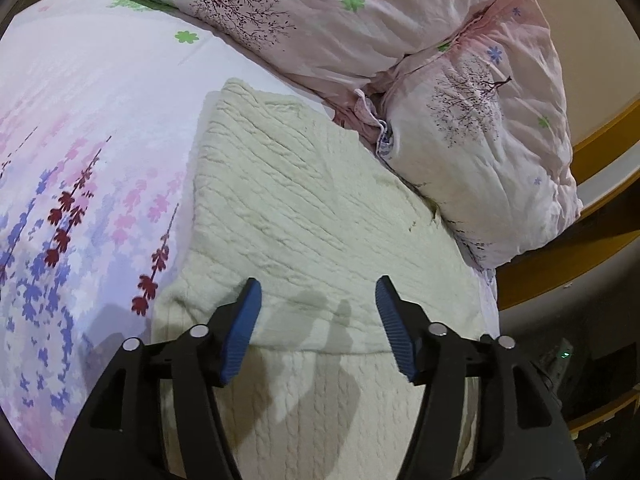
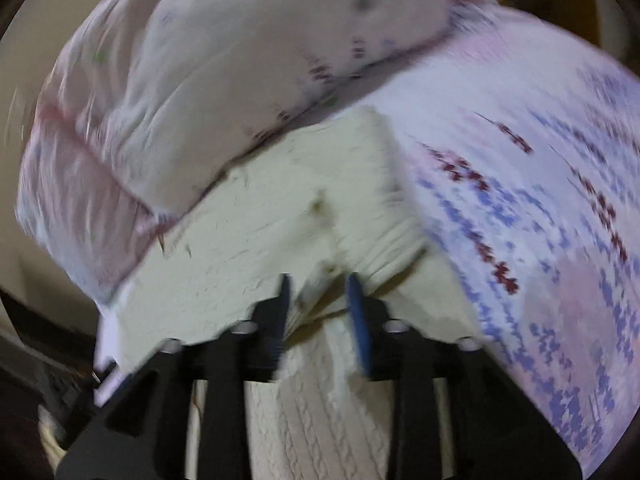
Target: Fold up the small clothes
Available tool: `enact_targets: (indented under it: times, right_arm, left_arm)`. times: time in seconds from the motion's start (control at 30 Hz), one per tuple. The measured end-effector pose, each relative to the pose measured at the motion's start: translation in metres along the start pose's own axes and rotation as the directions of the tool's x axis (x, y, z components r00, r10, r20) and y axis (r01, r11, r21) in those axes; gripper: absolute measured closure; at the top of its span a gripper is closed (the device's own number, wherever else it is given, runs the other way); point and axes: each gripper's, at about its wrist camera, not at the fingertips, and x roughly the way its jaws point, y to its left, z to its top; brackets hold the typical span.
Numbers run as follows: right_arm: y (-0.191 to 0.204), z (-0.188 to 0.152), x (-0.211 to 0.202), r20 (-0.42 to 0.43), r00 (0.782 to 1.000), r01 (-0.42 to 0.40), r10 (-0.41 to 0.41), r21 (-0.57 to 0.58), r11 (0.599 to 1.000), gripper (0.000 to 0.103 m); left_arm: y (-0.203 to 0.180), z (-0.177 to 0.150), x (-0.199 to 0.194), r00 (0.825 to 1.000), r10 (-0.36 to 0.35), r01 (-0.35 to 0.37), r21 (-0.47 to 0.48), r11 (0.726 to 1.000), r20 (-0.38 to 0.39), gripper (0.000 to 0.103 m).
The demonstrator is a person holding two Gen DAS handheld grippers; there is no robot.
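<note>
The cream sweater [image 1: 304,208] lies part-folded on the bed [image 1: 80,128] beside the pillows [image 1: 480,152]. Right gripper [image 2: 318,300] pinches a raised fold — likely to carry it over; left gripper [image 1: 318,320] hovers wide open, empty.

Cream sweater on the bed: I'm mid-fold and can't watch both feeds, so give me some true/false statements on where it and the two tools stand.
1. The left tool is wide open over the cream sweater. True.
2. The right tool hangs open with nothing between its fingers. False: its fingers are close together with a raised fold of the sweater between them.
3. The sweater lies on a floral bedsheet. True.
4. The sweater is dark blue. False: it is cream, with a cable knit.
5. Pink pillows sit beside the sweater. True.
6. The right wrist view is sharp. False: it is blurred.
</note>
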Motion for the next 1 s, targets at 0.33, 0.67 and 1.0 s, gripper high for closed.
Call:
enact_targets:
  times: [0.33,0.67,1.0]
  right_arm:
    - [0.004,0.02,0.013,-0.01,1.0,0.001,-0.002,-0.026,1.0,0.067]
    - [0.029,0.013,0.001,0.129,0.992,0.041,-0.013,-0.219,0.975,0.097]
    - [0.011,0.004,0.026,0.059,0.986,0.163,-0.154,-0.208,0.964,0.097]
  left_arm:
    - [0.002,-0.006,-0.014,1.0,0.019,-0.019,0.038,0.999,-0.009,0.04]
    - [-0.002,-0.009,-0.014,0.999,0.03,-0.029,0.068,0.997,-0.012,0.036]
    - [-0.002,-0.009,-0.014,0.999,0.029,-0.028,0.076,0.997,-0.018,0.036]
